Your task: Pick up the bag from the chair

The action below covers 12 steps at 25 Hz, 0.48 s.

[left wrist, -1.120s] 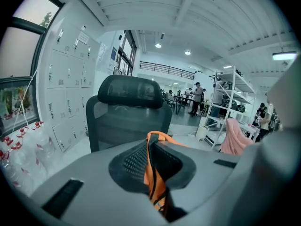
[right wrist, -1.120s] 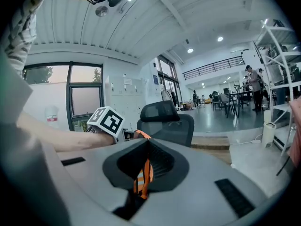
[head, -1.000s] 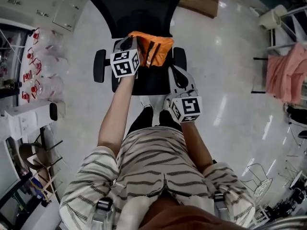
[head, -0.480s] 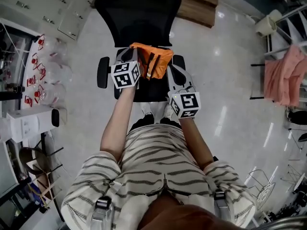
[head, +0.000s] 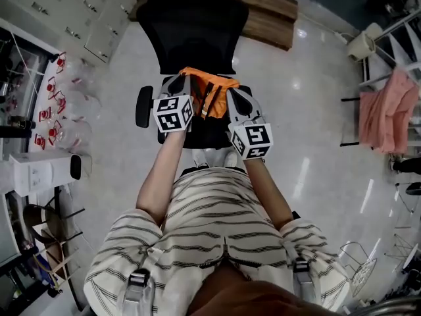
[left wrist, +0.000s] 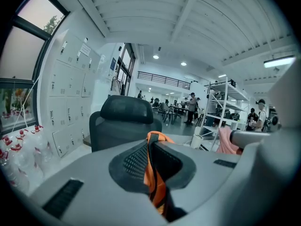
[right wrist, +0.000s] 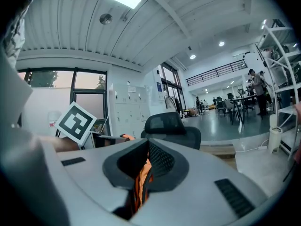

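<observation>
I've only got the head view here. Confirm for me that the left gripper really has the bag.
Observer: Confirmed. In the left gripper view the left gripper is shut, with a fold of the orange bag pinched in its jaws.
Operator: Now check the right one.
Observer: The right gripper view shows the right gripper shut on orange fabric too, and the fabric hangs down below the jaws.
Operator: Tell me what lies ahead of the left gripper.
Observer: The headrest of the chair stands upright beyond the jaws, with people standing far behind it.
</observation>
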Each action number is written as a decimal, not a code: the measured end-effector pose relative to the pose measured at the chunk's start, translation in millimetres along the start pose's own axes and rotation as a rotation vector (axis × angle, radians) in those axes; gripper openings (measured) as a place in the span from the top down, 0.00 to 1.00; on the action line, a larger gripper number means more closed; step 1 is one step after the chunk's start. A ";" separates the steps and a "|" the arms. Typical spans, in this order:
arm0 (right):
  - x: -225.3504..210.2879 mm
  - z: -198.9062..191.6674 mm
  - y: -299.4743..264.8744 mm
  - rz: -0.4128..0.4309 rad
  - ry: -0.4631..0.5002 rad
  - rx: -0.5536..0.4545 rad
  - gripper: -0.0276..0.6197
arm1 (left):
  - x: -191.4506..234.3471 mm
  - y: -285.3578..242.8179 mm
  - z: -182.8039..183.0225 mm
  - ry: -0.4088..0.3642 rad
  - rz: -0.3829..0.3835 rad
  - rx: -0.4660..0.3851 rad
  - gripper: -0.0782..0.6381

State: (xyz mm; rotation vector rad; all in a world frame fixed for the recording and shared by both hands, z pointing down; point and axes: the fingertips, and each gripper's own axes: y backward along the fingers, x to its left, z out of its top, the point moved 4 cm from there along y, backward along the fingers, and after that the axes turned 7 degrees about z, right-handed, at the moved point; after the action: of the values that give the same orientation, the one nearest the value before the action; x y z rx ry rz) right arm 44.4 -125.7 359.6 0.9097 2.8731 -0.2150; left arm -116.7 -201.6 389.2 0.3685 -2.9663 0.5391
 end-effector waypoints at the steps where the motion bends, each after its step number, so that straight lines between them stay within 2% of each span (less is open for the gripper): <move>1: -0.2 2.1 -0.9 0.002 0.003 -0.002 0.93 | -1.0 2.2 1.9 0.001 -0.002 -0.006 0.85; 12: -5.2 7.4 -11.0 0.022 -0.004 -0.011 0.93 | -4.8 20.3 11.7 -0.005 -0.015 -0.040 0.85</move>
State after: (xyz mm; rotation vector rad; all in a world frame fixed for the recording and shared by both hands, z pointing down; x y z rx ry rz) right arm 42.8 -138.8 354.1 0.9371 2.8559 -0.1991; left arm -117.9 -186.4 370.8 0.3891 -2.9711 0.4766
